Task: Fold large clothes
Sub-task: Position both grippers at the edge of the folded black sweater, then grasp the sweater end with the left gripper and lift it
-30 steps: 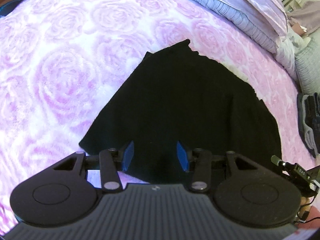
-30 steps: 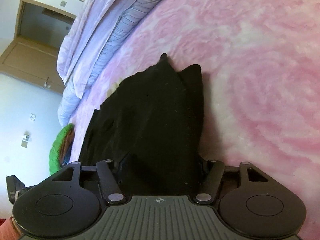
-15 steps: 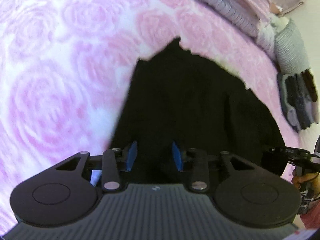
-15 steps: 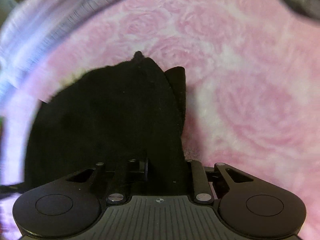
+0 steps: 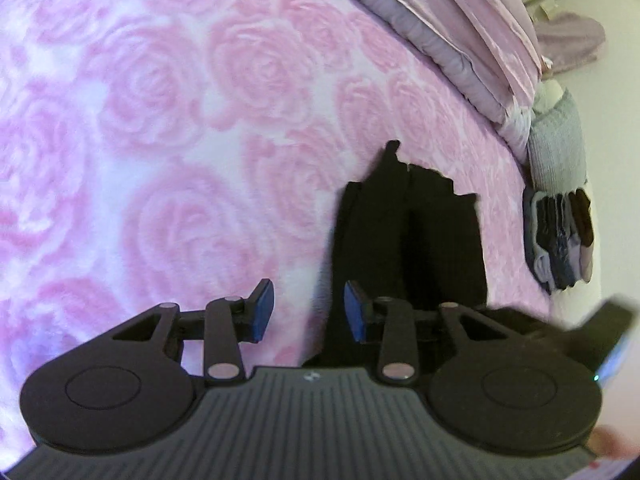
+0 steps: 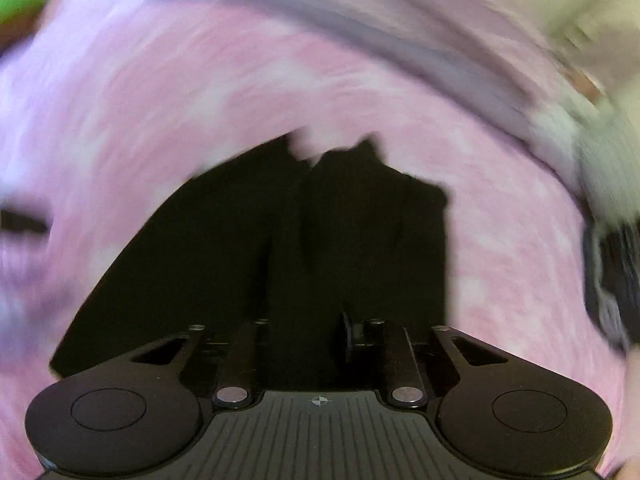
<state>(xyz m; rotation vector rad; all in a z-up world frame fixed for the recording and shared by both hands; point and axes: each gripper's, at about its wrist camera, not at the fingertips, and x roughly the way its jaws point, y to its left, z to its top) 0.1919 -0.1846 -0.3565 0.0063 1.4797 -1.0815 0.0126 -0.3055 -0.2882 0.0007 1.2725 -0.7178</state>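
Black garment (image 5: 408, 236) on rose-patterned blanket (image 5: 160, 120)

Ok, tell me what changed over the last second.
The black garment went from a wide spread to a narrower shape, one side folded over. The left hand-held gripper slid off it to its edge, jaws apart over the pink blanket. The right hand-held gripper's jaws are opening over the cloth. The folded stack stayed.

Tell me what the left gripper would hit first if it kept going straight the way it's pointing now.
Most likely the pink rose blanket. The left gripper is open with only blanket between its blue pads, and the black garment lies just off its right pad. Depth is hard to judge, so it might brush the garment's edge.
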